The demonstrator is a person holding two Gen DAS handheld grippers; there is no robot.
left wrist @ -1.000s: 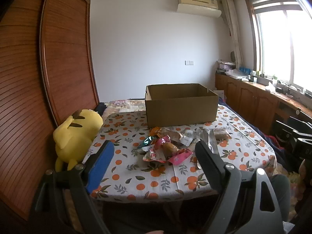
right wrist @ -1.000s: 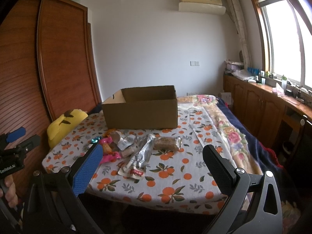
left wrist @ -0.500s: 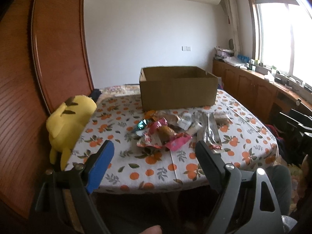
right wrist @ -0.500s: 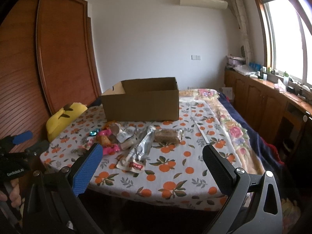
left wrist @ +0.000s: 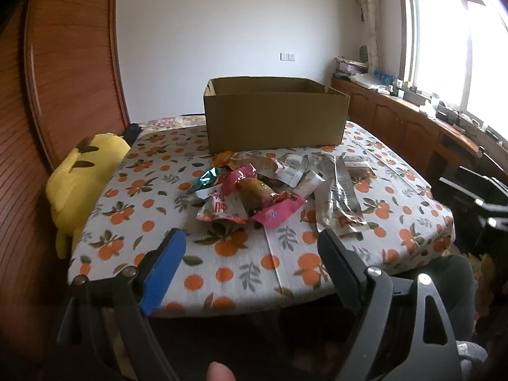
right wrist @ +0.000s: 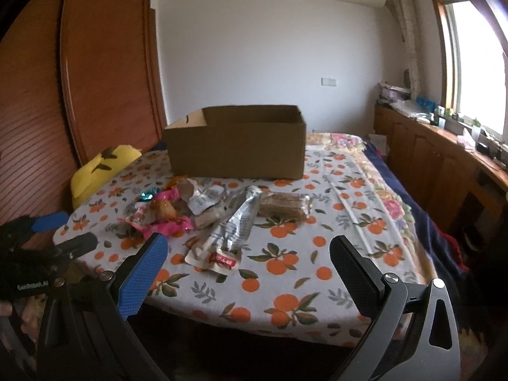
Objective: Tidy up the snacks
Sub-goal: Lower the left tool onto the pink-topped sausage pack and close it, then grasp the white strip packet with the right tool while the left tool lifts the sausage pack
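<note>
Snack packets (left wrist: 263,190) heaped on orange-print table (left wrist: 241,263), just in front of open cardboard box (left wrist: 276,117). Silver pouch (right wrist: 235,225) and brown wafer pack (right wrist: 282,204) at the heap's window side. Yellow plush toy (left wrist: 82,177) at table edge, left of box. Left gripper (left wrist: 250,247) and right gripper (right wrist: 247,254) short of heap, jaws apart, holding nothing.

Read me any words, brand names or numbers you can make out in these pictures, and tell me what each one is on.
"GenRobot.AI", faint white lettering on the body of the left tongs, seen from the right wrist view; blurred, so a likely reading only.
Red and white snack packet: red characters, too blurred to read.
Silver pouch: a red label at its near end, text too small to read.
White wrapper: grey print, illegible.
Cardboard box: no readable print.
</note>
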